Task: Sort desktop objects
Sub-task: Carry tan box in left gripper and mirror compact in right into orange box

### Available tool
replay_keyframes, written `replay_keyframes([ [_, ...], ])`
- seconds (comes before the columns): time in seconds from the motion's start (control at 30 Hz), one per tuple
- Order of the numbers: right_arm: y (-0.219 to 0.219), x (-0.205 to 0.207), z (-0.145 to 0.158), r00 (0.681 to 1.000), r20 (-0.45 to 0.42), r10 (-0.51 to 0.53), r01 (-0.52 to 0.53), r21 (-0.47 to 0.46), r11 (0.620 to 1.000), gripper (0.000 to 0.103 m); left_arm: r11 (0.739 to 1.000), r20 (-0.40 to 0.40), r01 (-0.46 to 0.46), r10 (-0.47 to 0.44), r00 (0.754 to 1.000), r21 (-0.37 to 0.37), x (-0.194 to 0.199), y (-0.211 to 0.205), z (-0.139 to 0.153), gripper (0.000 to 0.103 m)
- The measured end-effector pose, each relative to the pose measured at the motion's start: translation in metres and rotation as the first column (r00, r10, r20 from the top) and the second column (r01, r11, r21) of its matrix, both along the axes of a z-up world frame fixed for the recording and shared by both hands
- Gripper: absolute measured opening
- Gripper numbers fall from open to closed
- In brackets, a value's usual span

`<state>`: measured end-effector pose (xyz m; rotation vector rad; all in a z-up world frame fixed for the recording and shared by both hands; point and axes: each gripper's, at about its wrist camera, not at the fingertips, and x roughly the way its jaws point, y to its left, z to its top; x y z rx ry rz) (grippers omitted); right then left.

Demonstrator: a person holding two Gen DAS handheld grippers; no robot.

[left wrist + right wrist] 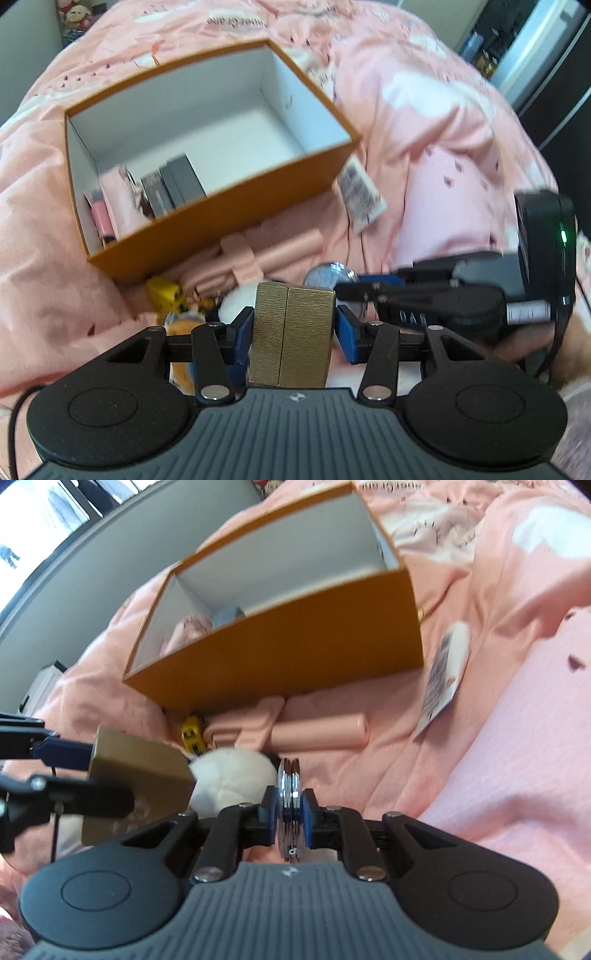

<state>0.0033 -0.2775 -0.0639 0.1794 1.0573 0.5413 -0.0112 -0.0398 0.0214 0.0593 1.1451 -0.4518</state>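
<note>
My left gripper [293, 325] is shut on a gold textured box [291, 332], its blue pads pressing both sides. The same gold box [140, 775] shows at the left of the right wrist view. My right gripper [290, 812] is shut on a round chrome compact [290, 808] held on edge; that compact [328, 275] peeks out past the gold box in the left wrist view. Ahead stands an open orange box [207, 225] with a white inside, holding several small packages at its left end. The orange box [295, 642] also fills the upper middle of the right wrist view.
Everything lies on a pink bedspread [517, 738]. In front of the orange box lie a pink folding handle [317, 727], a yellow toy [192, 734], a white plush ball [232, 779] and a white tube with blue print [443, 672]. A grey wall runs along the far left.
</note>
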Motion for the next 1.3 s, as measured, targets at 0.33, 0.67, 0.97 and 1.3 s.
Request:
replay_keyframes([
  [0.33, -0.008, 0.014, 0.034, 0.995, 0.085, -0.043, 0.035, 0.084, 0.996, 0.014, 0.995, 0.084, -0.089, 0.093, 0.992, -0.049, 0.033, 0.003, 0.018, 0.054],
  [0.67, -0.014, 0.038, 0.075, 0.973, 0.208, -0.099, 0.066, 0.160, 0.985, 0.014, 0.978, 0.130, -0.173, 0.188, 0.974, -0.120, 0.064, 0.013, 0.031, 0.054],
  [0.97, -0.016, 0.088, 0.084, 0.966, 0.228, -0.123, 0.086, 0.168, 0.982, 0.014, 0.966, 0.102, -0.212, 0.228, 0.968, -0.146, 0.102, 0.014, 0.023, 0.054],
  [1.3, -0.002, 0.130, 0.057, 0.983, 0.153, -0.106, 0.089, 0.118, 0.989, 0.014, 0.951, -0.014, -0.280, 0.281, 0.960, -0.133, 0.145, 0.014, -0.025, 0.054],
])
